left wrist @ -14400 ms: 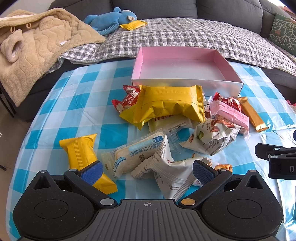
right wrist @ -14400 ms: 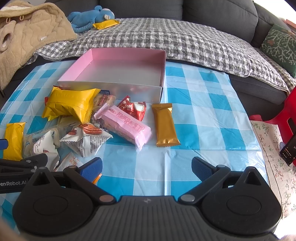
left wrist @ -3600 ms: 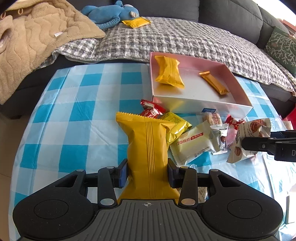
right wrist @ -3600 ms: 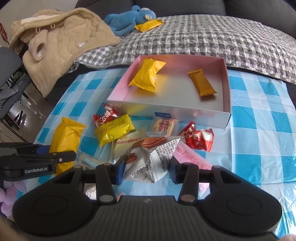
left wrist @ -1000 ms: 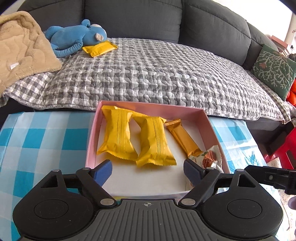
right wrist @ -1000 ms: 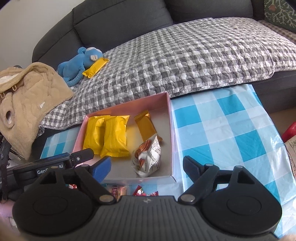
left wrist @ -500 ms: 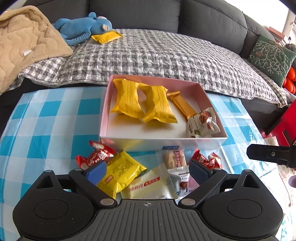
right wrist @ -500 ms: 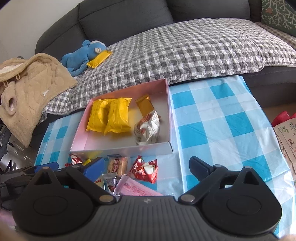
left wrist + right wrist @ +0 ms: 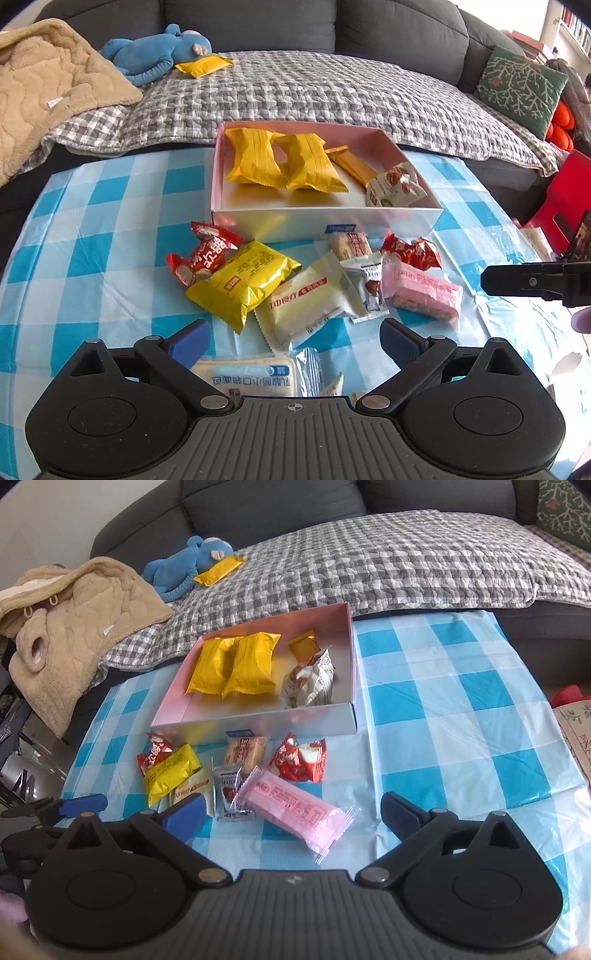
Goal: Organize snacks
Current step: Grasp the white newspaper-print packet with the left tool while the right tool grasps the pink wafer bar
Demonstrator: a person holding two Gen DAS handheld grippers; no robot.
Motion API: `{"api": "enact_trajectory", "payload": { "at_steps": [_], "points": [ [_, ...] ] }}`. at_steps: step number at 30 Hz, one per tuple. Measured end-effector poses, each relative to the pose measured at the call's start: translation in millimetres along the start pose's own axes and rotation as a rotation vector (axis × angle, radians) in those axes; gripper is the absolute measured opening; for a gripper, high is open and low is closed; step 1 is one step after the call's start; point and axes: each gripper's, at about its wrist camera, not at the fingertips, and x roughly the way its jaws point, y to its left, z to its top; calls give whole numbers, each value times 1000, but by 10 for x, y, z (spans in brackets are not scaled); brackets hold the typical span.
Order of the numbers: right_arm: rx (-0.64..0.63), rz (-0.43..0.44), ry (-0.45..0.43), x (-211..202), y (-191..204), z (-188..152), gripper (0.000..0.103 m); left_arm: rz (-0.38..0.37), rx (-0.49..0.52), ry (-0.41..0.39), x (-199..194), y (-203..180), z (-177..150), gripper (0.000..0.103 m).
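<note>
The pink box [image 9: 325, 218] sits at the far side of the blue checked tablecloth. It holds two yellow packets [image 9: 251, 162], a gold bar [image 9: 351, 166] and a white nut packet [image 9: 395, 188]. In front of it lie loose snacks: a red packet [image 9: 203, 254], a yellow packet [image 9: 247, 282], a cream packet [image 9: 306, 302] and a pink wafer packet [image 9: 424, 291]. My left gripper [image 9: 293, 338] is open and empty above a white-blue packet [image 9: 247, 376]. My right gripper [image 9: 291, 812] is opening its jaws with nothing gripped; the pink wafer packet [image 9: 295, 808] lies on the cloth just ahead.
Behind the table is a sofa under a grey checked blanket [image 9: 314, 92], with a blue plush toy [image 9: 159, 51], a yellow packet [image 9: 203, 66] and a beige fleece [image 9: 48, 92] on it. A red stool [image 9: 565, 199] stands to the right.
Both grippers have drawn back from the box towards the near side of the table. Their jaws have spread wider. The loose snacks in front of the box have come into view.
</note>
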Motion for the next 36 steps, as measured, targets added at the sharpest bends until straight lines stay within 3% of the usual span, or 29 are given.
{"api": "enact_trajectory", "payload": {
  "at_steps": [10,22,31,36],
  "points": [
    [-134,-28,44,117,72,-202,101,-20,77,102,-33,-72,-370,99],
    [-231,-69,108,330,41,-244,101,-115,-100,206,55,52,-461,96],
    [-317,-56,66,539,94,-141,95,-95,-98,241,150,41,-512,64],
    [-352,-48,86,655,144,-136,80,-92,-85,228,136,38,-509,49]
  ]
}}
